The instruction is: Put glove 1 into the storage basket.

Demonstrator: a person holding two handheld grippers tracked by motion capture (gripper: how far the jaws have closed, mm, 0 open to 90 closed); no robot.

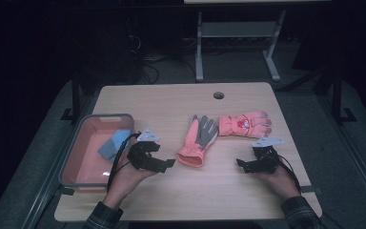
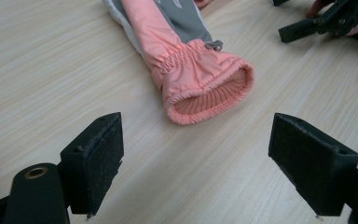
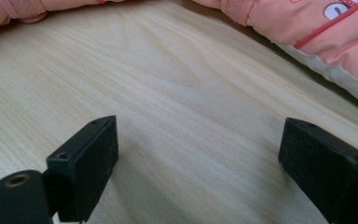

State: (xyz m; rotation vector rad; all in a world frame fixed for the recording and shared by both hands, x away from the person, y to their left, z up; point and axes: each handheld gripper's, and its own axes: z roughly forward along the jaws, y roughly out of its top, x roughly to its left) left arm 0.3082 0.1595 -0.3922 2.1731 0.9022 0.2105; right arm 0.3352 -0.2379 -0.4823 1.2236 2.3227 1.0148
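Two pink winter gloves lie mid-table. The nearer pink and grey glove (image 1: 198,140) points its fingers away, its open knit cuff (image 2: 209,91) facing my left gripper (image 1: 164,163), which stands open just left of it. The second pink glove (image 1: 246,124) lies sideways, fingers to the right, touching the first glove's fingers. My right gripper (image 1: 242,164) is open on the table in front of that glove, jaws spread over bare wood. In the right gripper view the second glove (image 3: 307,23) lies at the upper right and the first glove's cuff (image 3: 9,11) at the upper left.
A grey-rimmed pink bin (image 1: 74,157) sits at the table's left edge with a blue cloth (image 1: 114,143) inside. A cable hole (image 1: 218,95) is near the far edge. A table frame (image 1: 238,38) stands on the floor beyond.
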